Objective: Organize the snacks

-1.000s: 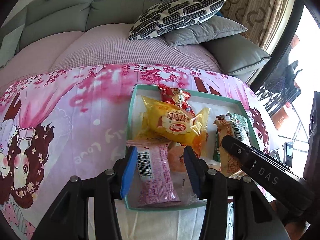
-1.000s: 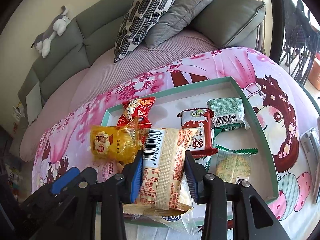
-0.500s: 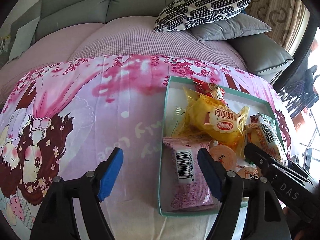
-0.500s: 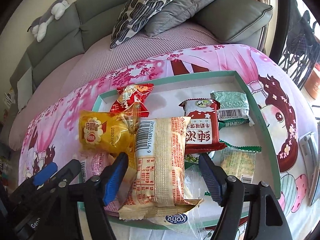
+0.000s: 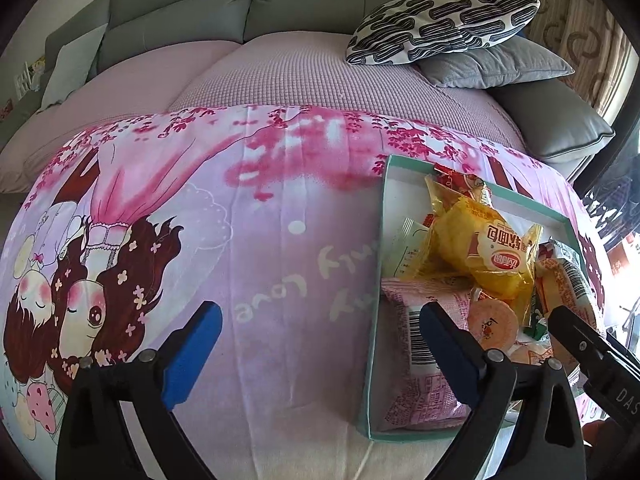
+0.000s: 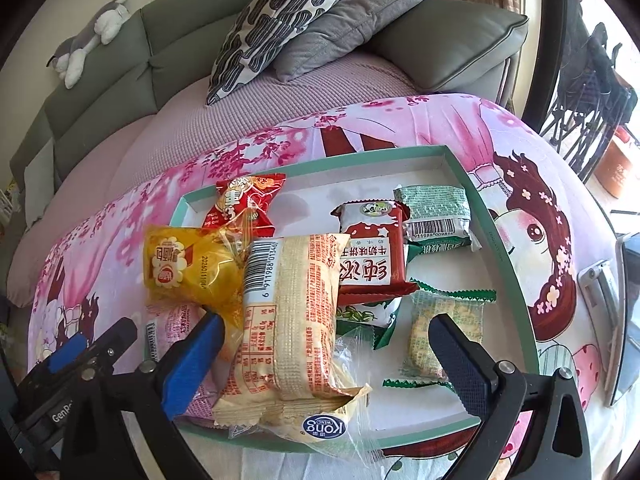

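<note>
- here, the teal-rimmed tray (image 6: 516, 280) sits on a pink cartoon-print cloth (image 5: 280, 280) spread over a round lilac cushion, grey sofa behind.
- left gripper (image 5: 320, 340): jaws spread wide and opening; nothing pressed between the blue pads. left pad over bare cloth, right pad over the tray's near-left corner, above the pink packet (image 5: 424, 396).
- pink packet lies flat inside the tray along its left wall, barcode side up, free of both pads.
- right gripper (image 6: 326, 356): jaws spread wide and opening. the beige biscuit packet (image 6: 288, 320) lies between the pads, but neither pad touches it.
- beige packet rests lengthwise on top of other snacks at the tray's near edge, barcode at the far end, its near end over a clear wrapper marked "kong".
- yellow bread packet (image 6: 188, 276) at tray left, just beside the beige packet; red packet (image 6: 244, 204) behind it, touching.
- dark red biscuit packet (image 6: 372, 256) mid-tray, overlapping a green-edged packet beneath; pale green packet (image 6: 436, 212) just to its right, barcode facing up.
- small green-trimmed cracker packet (image 6: 444, 328) near the right pad, partly hidden behind it.
- far half of the tray floor is bare white.
- patterned pillow (image 6: 280, 20) leans on a grey pillow (image 6: 352, 20) on the sofa; plush toy (image 6: 92, 36) lies along the sofa back.
- in the left wrist view the right gripper's black arm reaches in at lower right, over the tray.
</note>
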Motion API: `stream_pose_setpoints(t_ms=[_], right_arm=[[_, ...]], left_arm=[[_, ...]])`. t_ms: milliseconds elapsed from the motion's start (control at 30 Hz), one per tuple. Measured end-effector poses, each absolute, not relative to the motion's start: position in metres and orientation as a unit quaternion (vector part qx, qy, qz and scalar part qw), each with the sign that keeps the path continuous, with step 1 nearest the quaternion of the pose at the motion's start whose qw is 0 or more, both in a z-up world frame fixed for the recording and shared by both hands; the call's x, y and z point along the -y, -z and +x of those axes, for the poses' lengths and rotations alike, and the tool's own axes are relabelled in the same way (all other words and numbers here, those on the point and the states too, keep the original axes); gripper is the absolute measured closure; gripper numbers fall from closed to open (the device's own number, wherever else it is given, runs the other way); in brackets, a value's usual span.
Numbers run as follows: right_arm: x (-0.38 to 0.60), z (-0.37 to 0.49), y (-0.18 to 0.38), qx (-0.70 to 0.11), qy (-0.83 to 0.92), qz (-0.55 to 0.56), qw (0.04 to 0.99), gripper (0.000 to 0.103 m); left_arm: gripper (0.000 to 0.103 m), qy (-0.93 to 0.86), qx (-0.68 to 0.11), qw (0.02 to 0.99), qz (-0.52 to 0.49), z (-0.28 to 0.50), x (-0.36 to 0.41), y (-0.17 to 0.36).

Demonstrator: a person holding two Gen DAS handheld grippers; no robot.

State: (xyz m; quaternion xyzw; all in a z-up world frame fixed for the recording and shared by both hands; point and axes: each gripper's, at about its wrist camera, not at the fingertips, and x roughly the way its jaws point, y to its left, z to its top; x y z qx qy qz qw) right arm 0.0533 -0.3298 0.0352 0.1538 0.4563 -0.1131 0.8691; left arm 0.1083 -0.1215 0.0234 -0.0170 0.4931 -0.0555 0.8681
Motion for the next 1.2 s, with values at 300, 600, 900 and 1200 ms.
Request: stream_pose_setpoints(t_ms=[300, 600, 900, 1200], right_arm=[[0.329, 0.042, -0.044, -0.448, 0.121, 0.148, 0.873, 0.0], [0.318, 0.031, -0.05, -0.446, 0.115, 0.137, 0.877, 0.0], [0.299, 0.009, -0.055, -0.443, 0.105, 0.122, 0.882, 0.0], [0.282, -0.013, -0.055, -0.442, 0.099, 0.104, 0.885, 0.0]], left_arm=[[0.004, -0.017, -0.479, 0.877, 0.031, 0.1, 0.121, -0.028], [0.004, -0.025, -0.475, 0.878, 0.053, 0.086, 0.117, -0.036], [0.004, -0.031, -0.477, 0.877, 0.056, 0.061, 0.099, -0.038], [0.004, -0.031, -0.477, 0.877, 0.047, 0.042, 0.084, -0.038]])
